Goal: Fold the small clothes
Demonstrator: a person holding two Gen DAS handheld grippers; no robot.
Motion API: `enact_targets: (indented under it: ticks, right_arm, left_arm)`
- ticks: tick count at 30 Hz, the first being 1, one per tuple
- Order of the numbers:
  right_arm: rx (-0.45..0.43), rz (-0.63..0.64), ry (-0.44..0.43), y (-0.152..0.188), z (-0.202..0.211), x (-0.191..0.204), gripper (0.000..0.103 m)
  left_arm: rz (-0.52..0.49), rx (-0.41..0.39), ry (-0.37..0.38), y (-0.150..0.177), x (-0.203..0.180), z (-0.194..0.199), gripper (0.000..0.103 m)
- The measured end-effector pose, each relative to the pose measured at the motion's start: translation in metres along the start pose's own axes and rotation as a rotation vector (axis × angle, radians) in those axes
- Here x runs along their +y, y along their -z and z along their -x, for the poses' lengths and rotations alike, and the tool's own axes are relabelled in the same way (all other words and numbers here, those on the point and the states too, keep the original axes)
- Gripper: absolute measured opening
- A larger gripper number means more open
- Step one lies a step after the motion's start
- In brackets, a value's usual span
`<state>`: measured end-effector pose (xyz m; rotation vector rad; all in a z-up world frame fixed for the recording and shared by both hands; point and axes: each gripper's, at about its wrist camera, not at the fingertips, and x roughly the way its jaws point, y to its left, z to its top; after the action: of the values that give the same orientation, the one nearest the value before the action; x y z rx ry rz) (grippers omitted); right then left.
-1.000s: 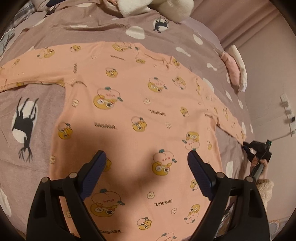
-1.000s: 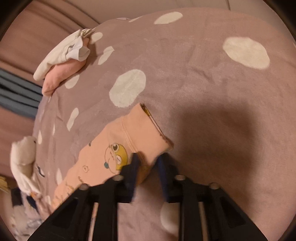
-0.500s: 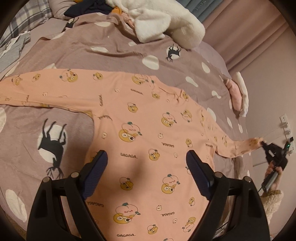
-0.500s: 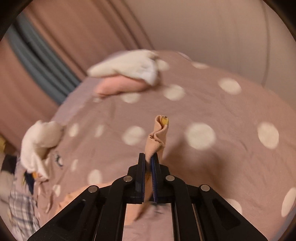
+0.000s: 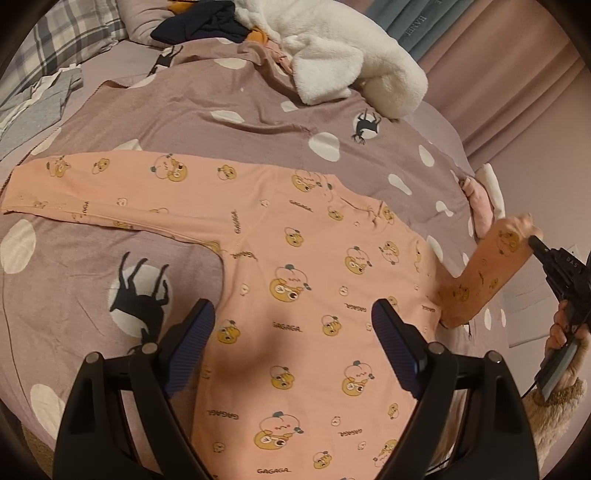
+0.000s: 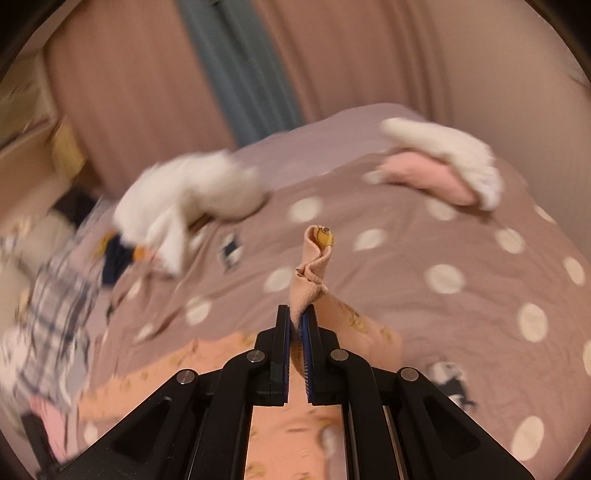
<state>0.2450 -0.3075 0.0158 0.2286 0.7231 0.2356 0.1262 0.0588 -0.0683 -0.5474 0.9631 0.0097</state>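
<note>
A small peach long-sleeved shirt point(image 5: 295, 295) with cartoon prints lies flat on a mauve spotted blanket point(image 5: 221, 122). Its left sleeve point(image 5: 92, 192) is stretched out flat. My left gripper point(image 5: 293, 328) is open and hovers over the shirt's lower body, holding nothing. My right gripper point(image 6: 295, 325) is shut on the cuff of the right sleeve point(image 6: 314, 258) and holds it lifted above the bed. In the left wrist view the raised sleeve point(image 5: 484, 273) stands up at the right, with the right gripper point(image 5: 533, 242) at its end.
A white fluffy garment point(image 5: 343, 62) and dark clothes point(image 5: 207, 27) lie at the back of the bed. A pink and white folded pile point(image 5: 484, 199) sits at the right edge. Plaid bedding point(image 5: 74, 33) is at the far left. Curtains point(image 6: 240, 74) hang behind.
My right gripper closed on the right sleeve cuff, lifted it off the blanket and swung it up and inward. My left gripper pulled back, so more of the shirt shows.
</note>
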Motion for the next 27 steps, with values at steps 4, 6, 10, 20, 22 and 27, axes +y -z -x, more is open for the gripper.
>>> enact_targets:
  ticks: [4, 6, 10, 20, 22, 27]
  right_arm:
    - [0.122, 0.123, -0.047, 0.026, -0.04, 0.053, 0.008]
    - [0.178, 0.173, -0.048, 0.043, -0.059, 0.075, 0.008]
    - [0.309, 0.254, -0.078, 0.088, -0.101, 0.115, 0.008]
    - [0.546, 0.316, -0.026, 0.154, -0.166, 0.144, 0.008]
    - [0.551, 0.285, -0.047, 0.151, -0.164, 0.14, 0.011]
    - [0.51, 0.166, -0.124, 0.123, -0.137, 0.119, 0.043]
  left_arm:
    - [0.013, -0.008, -0.011, -0.002, 0.008, 0.002, 0.086]
    - [0.022, -0.01, -0.018, -0.004, 0.012, 0.003, 0.086]
    - [0.031, -0.019, -0.041, -0.005, 0.019, 0.003, 0.086]
    - [0.027, 0.016, -0.028, -0.006, 0.023, -0.012, 0.086]
    - [0.021, 0.022, -0.027, -0.008, 0.019, -0.015, 0.086]
    - [0.004, 0.02, 0.006, -0.018, 0.004, -0.016, 0.086]
